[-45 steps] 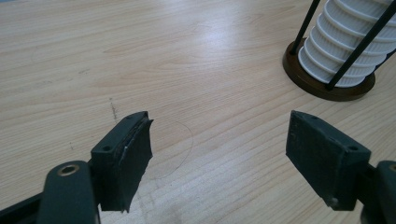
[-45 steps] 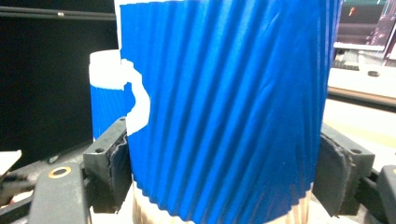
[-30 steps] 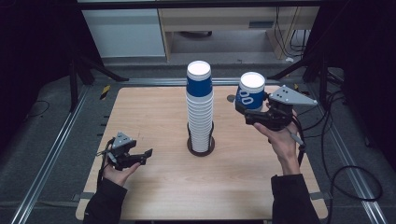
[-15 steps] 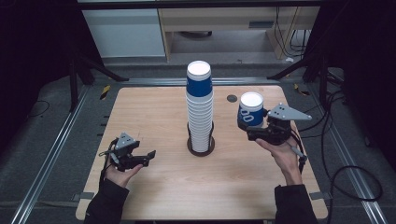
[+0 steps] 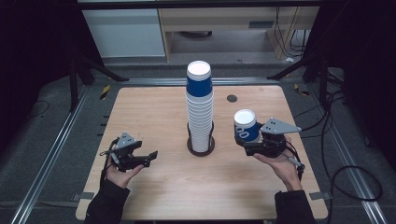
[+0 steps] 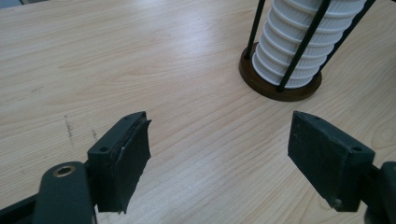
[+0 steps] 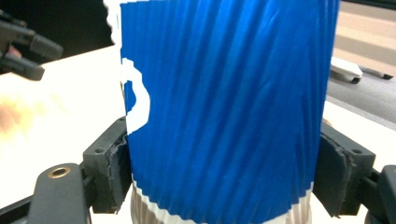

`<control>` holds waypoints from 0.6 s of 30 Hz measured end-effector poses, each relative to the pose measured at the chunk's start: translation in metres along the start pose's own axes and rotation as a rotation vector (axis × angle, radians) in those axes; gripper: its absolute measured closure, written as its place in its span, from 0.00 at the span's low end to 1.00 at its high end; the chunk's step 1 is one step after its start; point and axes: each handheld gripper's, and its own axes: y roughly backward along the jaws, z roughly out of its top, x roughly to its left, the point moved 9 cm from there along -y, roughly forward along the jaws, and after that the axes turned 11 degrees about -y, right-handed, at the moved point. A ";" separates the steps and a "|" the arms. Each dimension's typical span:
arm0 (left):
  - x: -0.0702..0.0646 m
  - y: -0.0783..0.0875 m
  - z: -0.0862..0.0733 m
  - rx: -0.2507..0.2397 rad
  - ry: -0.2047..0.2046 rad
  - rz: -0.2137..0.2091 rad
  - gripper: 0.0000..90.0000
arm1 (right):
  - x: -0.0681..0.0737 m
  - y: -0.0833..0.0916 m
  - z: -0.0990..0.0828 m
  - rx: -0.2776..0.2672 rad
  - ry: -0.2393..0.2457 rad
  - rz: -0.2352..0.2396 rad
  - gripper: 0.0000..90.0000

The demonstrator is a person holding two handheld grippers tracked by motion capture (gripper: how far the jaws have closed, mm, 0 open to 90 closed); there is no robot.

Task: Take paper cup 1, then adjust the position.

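A tall stack of upturned paper cups (image 5: 200, 107), blue on top and white ribbed below, stands in a dark wire holder (image 5: 201, 149) at the table's middle. To its right, my right gripper (image 5: 246, 140) is shut on a single blue cup (image 5: 246, 125), white base upward, held just above the table. In the right gripper view the blue cup (image 7: 224, 107) sits squeezed between both pads (image 7: 112, 172). My left gripper (image 5: 148, 156) rests open near the front left. Its jaws (image 6: 219, 154) frame bare wood, with the stack (image 6: 303, 42) beyond.
The wooden table (image 5: 154, 107) has a small dark round hole (image 5: 232, 98) behind the right gripper. Metal rails (image 5: 56, 149) run along both sides on the floor. A pale cabinet (image 5: 126, 32) stands beyond the far edge.
My right hand has come down toward the table with the blue cup still in its jaws. The left hand and the stack have stayed put.
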 end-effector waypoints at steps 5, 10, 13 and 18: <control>-0.007 0.000 0.004 -0.006 -0.019 -0.029 0.22 | 0.011 0.001 -0.008 0.012 0.035 0.038 0.22; -0.014 0.001 0.006 -0.010 -0.035 -0.058 0.23 | 0.020 -0.003 -0.019 0.053 0.068 0.089 0.22; -0.017 0.001 0.008 -0.015 -0.043 -0.067 0.23 | 0.033 -0.007 -0.023 0.074 0.092 0.164 0.22; -0.022 0.002 0.012 -0.024 -0.051 -0.079 0.23 | 0.044 -0.010 -0.027 0.095 0.116 0.217 0.22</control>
